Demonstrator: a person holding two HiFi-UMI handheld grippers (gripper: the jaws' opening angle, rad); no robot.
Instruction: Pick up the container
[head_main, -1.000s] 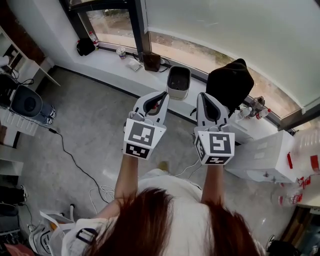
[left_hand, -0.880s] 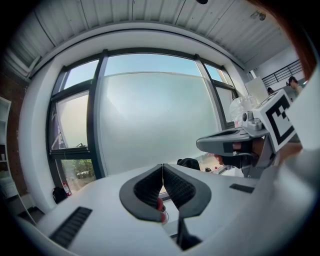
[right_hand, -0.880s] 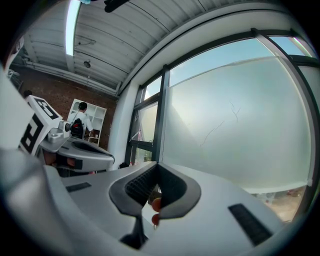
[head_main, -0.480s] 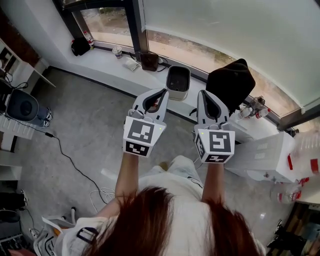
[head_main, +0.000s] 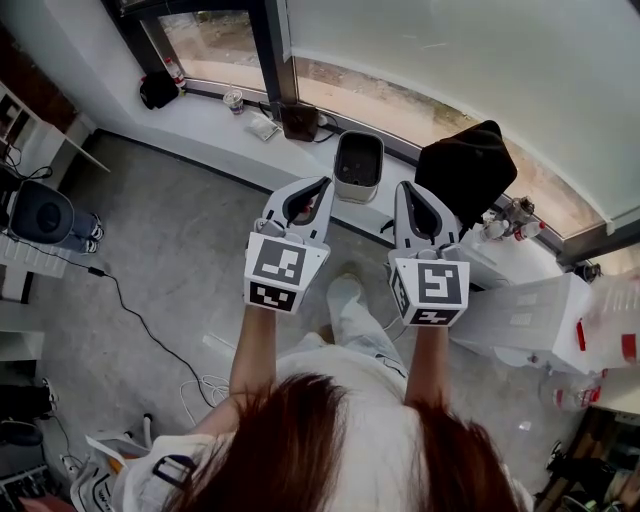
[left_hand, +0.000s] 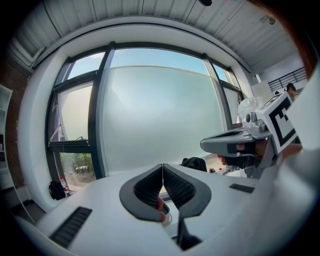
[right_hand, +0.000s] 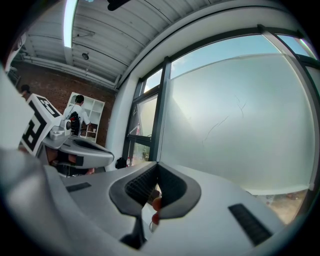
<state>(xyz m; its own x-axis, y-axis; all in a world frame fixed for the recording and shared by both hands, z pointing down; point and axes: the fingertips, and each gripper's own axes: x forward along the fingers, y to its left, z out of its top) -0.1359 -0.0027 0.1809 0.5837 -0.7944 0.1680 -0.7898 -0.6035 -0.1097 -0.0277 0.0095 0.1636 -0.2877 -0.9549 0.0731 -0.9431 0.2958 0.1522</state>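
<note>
- The left hand-held gripper (head_main: 322, 187) is pointing roughly level toward the window with its jaws pressed fully together and nothing between them.
- The right hand-held gripper (head_main: 409, 190) is doing the same: jaws closed flat on each other, holding nothing.
- The container (head_main: 355, 188) is sitting upright on the window ledge (head_main: 215, 125). It lies ahead of both grippers and between their two lines, well apart from either tip. Its dark inside is looking empty, though the bottom is too shadowed to be sure.
- The main risk, as I am judging it, is arriving with the jaws closed. Closed tips would be shoving the container along the ledge or against the glass instead of taking it.
- A black bundle (head_main: 465, 170) is resting just beside the container on the right. A wide swing by the right gripper could be snagging it or dragging it into the container.
- Pinching only one wall near the rim could leave the container hanging tilted and slipping. Taking it from opposite sides is looking safer.
- A cable (head_main: 140, 310) is trailing across the floor (head_main: 170, 250) to the person's left, with more loops near the feet. Stepping closer while watching the ledge could be catching a shoe on them.
</note>
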